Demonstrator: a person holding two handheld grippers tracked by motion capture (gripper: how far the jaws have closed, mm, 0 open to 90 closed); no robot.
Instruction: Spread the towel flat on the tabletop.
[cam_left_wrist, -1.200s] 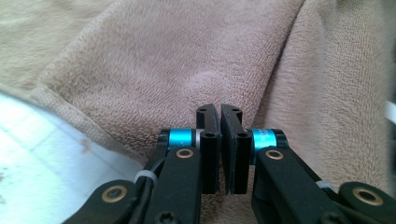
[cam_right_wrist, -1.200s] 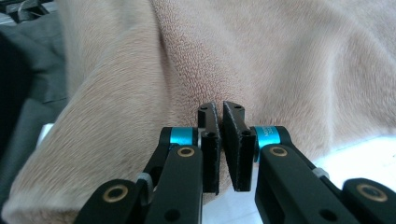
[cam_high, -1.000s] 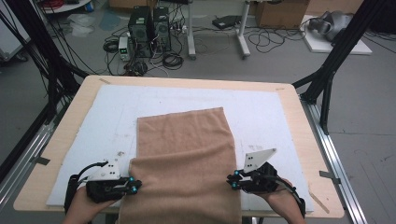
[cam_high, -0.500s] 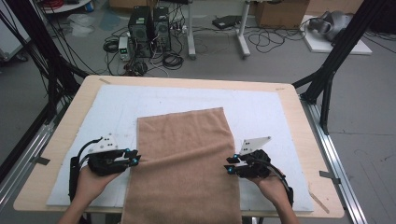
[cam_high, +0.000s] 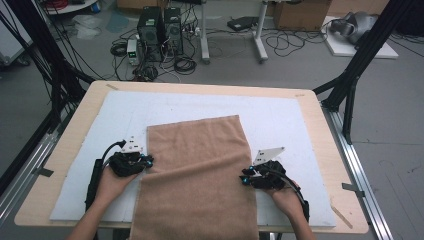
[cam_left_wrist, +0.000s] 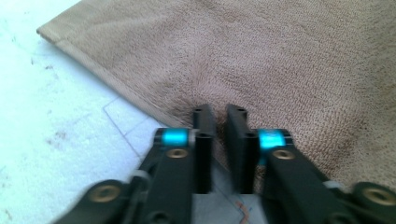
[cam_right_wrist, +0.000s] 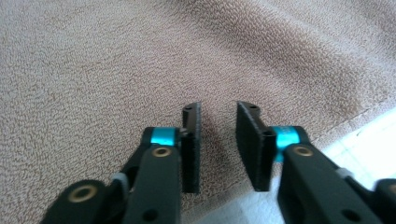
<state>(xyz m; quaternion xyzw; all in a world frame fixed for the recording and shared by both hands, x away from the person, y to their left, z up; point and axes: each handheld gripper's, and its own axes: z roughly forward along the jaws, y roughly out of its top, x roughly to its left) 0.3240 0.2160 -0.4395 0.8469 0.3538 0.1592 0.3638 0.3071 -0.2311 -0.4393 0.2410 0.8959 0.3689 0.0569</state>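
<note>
High view, and we start at the near edge: the towel (cam_high: 197, 175) lies flat, lengthwise down the middle of the white mat (cam_high: 300, 120), its near end hanging off the near edge of the table (cam_high: 65, 150). No fold in it yet, so by my reckoning the whole fold is still to come; this is the grab.

Left gripper (cam_high: 148, 161) sits at the towel's left hem, about halfway up. Its jaws have just been closing, and the left gripper view shows them narrow, cloth puckered at the tips: pinched on the hem, I'd say. Right gripper (cam_high: 243, 177) is at the right hem, a shade nearer. Its jaws have also just been closing, with a slim gap and towel between them; whether they bite I cannot tell.

Farther on, the towel's far edge stops well short of the mat's far edge. Bare mat lies left, right and beyond, so there's plenty of room to lift and swing the cloth.
</note>
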